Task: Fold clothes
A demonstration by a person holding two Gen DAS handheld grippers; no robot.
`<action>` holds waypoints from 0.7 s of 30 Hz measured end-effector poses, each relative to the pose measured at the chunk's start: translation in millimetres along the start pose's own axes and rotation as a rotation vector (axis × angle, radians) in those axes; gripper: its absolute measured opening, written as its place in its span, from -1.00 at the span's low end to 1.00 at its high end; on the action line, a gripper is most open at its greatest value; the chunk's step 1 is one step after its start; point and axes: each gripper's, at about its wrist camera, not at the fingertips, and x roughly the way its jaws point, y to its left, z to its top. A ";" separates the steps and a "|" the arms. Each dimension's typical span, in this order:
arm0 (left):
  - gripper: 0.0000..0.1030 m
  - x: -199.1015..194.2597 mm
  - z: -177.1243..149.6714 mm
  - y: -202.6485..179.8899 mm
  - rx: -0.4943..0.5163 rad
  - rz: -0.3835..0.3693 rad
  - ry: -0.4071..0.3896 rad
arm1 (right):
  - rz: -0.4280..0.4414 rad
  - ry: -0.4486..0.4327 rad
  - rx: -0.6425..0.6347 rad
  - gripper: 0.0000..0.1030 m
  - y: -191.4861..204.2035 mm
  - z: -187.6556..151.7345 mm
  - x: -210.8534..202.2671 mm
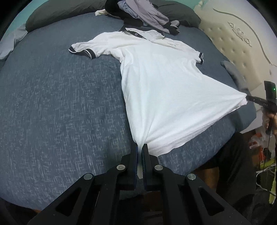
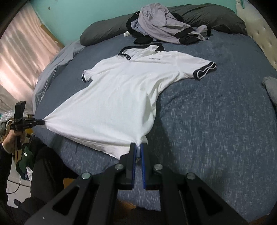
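A white polo shirt [image 1: 155,83] [image 2: 121,97] with a black collar and black-trimmed sleeves lies front up on the blue-grey bed [image 1: 52,112], collar at the far side. My left gripper [image 1: 140,147] is shut on one bottom hem corner, and it shows small at the left edge of the right wrist view [image 2: 42,122]. My right gripper [image 2: 138,146] is shut on the other hem corner and appears at the right of the left wrist view [image 1: 247,98]. The hem is pulled taut between them, near the bed's front edge.
A heap of grey and black clothes [image 2: 164,26] lies beyond the collar, in front of dark pillows [image 2: 207,15]. A folded grey item [image 2: 270,86] sits at the bed's right side by the cream tufted headboard [image 1: 233,38]. The person's dark-trousered legs [image 1: 233,164] stand at the bed's edge.
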 end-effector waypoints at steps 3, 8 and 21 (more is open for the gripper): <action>-0.91 7.5 -7.9 -0.7 0.000 0.003 0.023 | -0.007 0.042 -0.004 -0.89 -1.2 -15.2 7.8; -0.91 35.1 -17.7 1.8 -0.010 0.010 0.073 | -0.019 0.111 0.031 -0.89 -9.6 -38.0 31.2; -0.90 89.5 -24.4 17.6 -0.073 -0.013 0.158 | -0.026 0.195 0.122 -0.89 -31.5 -65.7 77.0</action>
